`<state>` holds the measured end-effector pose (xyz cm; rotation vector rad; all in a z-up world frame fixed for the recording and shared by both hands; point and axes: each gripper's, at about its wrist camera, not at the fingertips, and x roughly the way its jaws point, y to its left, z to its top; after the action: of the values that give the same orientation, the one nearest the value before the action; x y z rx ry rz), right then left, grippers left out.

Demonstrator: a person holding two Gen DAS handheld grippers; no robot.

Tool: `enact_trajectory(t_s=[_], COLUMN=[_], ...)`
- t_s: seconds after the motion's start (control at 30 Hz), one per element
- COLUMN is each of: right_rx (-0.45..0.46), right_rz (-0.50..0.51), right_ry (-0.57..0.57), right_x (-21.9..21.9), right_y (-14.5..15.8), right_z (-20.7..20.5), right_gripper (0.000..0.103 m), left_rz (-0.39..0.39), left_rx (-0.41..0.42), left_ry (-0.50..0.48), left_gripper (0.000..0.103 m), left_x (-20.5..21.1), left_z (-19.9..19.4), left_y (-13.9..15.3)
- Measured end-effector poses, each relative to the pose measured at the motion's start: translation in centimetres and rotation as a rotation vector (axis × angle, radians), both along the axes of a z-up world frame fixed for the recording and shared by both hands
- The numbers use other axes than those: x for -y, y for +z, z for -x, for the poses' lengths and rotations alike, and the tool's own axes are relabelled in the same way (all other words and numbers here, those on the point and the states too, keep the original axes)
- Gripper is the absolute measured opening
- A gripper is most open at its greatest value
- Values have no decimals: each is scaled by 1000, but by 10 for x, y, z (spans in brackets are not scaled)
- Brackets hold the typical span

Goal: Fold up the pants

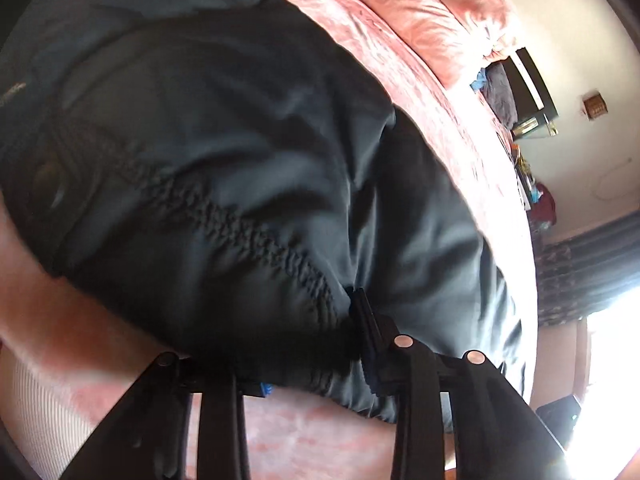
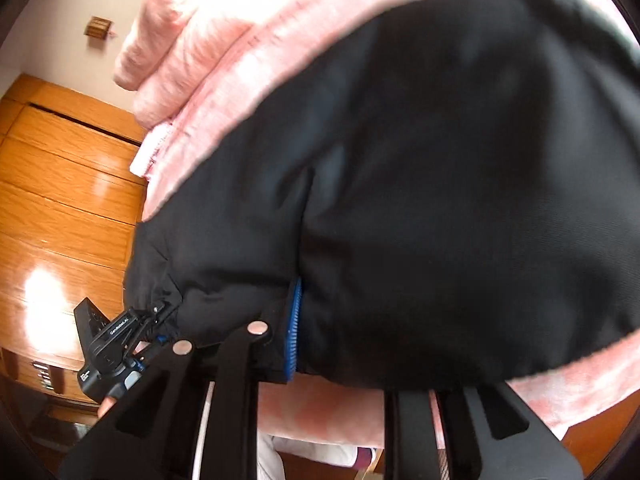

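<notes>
Both tools tilt low over the pink bed [image 1: 460, 128]. The left tool [image 1: 316, 344] grips the black pants [image 1: 224, 160] at the elastic waistband; the right tool [image 2: 340, 344] clamps their edge.

Pink bedspread [image 1: 400, 64]; pink quilt [image 2: 188, 28]; wooden wardrobe [image 2: 68, 184]; dark curtain [image 1: 592, 264]

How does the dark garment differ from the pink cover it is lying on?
The pants are near black; the bed cover is pink. The pants look smooth, with a puckered waistband; the bed cover looks plush and mottled. The pants lie on top, one corner pinched by the left gripper; the bed cover lies spread underneath. Both are soft cloth.
</notes>
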<state>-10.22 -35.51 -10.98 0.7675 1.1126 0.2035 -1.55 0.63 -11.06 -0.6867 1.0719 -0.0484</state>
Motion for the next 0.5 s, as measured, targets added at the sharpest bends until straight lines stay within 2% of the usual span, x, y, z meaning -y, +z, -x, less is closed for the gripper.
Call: enact_trajectory(t_s=[0.07, 0.13, 0.17, 0.33, 0.5], right_rx=[15, 35, 51, 55, 55], right_rz=[6, 33, 47, 79, 112], right_ry=[7, 11, 13, -20, -135], right_x=[1, 3, 4, 31, 74], right_y=[3, 11, 18, 28, 36], right_z=[3, 9, 13, 39, 63], right_gripper=[25, 46, 48, 52, 56], left_rz=[-38, -13, 6, -19, -28], left_rx=[27, 20, 13, -9, -26], left_ry=[-22, -17, -12, -52, -168], left_gripper=[33, 35, 37, 47, 48], left_x=[4, 0, -1, 12, 53], left_z=[3, 6, 7, 25, 38], left_y=[5, 4, 4, 13, 16])
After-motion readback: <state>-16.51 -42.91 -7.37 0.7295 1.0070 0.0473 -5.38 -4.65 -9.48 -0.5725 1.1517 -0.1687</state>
